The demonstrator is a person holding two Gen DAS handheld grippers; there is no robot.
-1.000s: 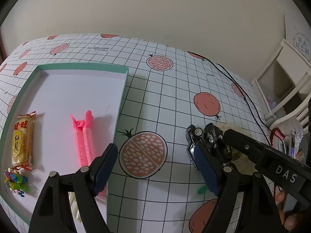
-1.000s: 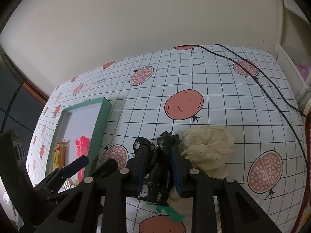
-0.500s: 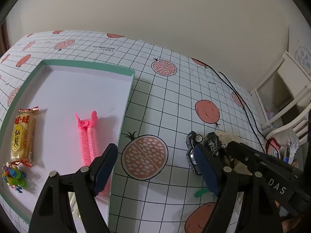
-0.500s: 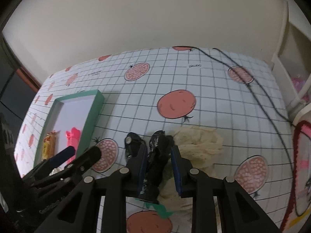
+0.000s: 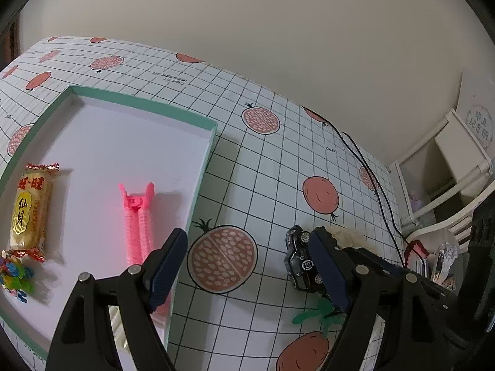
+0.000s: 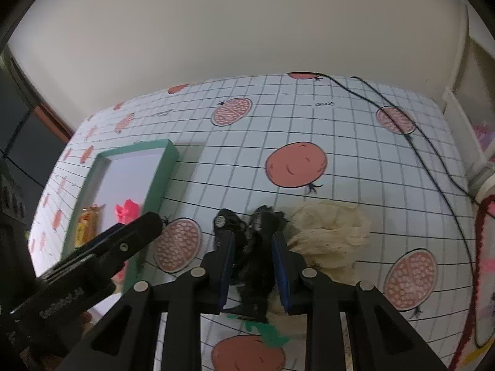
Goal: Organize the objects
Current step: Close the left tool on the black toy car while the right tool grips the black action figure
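Right wrist view shows our right tongs (image 6: 253, 273) clenched on a black figure (image 6: 258, 259), its dark body pinched between the two blue pads just above the table (image 6: 340, 130). Just left of it sits a black toy car (image 6: 227, 224), and on the other side a cream cloth bundle (image 6: 331, 235) lies against the figure. A green paper scrap (image 6: 266, 330) lies on the table below the figure.

From the left wrist view, our left tongs (image 5: 250, 269) stand released and wide, with nothing between the pads; one pad hangs over the edge of the green-rimmed tray (image 5: 198, 117), the other sits close beside the toy car (image 5: 301, 262). Inside the tray we see a pink hair clip (image 5: 137, 219), a yellow snack packet (image 5: 29, 207) and a small cluster of colourful pieces (image 5: 14, 275) near the packet's end. A black cable (image 5: 371, 173) runs across the far side of the table.
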